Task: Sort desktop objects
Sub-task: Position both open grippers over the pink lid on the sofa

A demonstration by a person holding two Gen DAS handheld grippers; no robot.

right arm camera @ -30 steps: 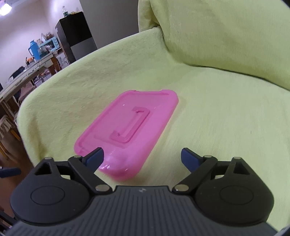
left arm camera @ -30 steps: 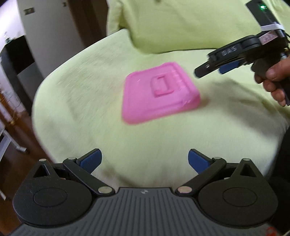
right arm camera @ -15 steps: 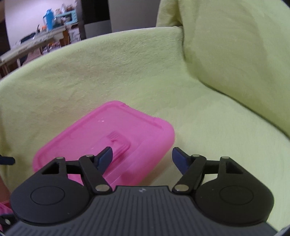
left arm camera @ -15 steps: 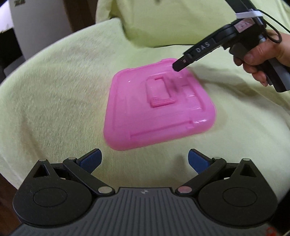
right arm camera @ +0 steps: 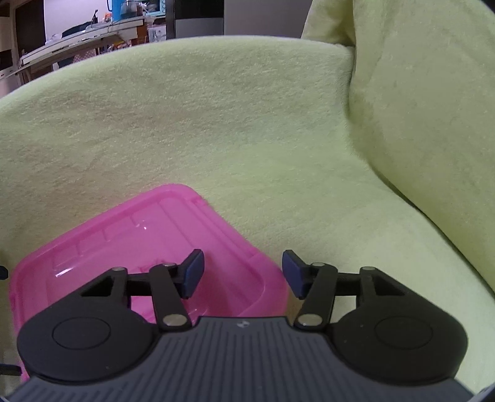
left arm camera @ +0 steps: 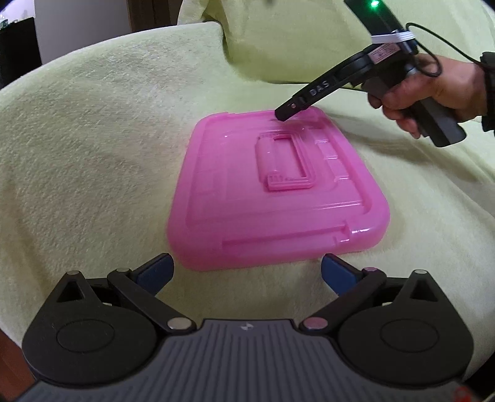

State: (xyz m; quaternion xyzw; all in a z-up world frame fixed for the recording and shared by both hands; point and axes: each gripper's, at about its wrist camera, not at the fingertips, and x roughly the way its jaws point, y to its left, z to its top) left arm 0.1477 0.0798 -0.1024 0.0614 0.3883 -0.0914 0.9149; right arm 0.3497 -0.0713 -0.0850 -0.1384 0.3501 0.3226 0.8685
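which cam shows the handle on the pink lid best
The left wrist view: the pink lid is whole there, its handle clear. The right wrist view shows only a corner; its own gripper hides the handle.

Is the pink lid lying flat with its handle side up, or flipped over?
Flat, handle side up. The pink lid rests on the green blanket, and its moulded handle faces upward, folded down in its recess.

A lived-in room, a home or a small office; a sofa (right arm camera: 247,130) draped in a pale green throw (left arm camera: 92,148) fills both views; behind it a cluttered table (right arm camera: 77,40) bears a blue jug (right arm camera: 117,6); a dark cabinet (left arm camera: 18,52) stands at the left.
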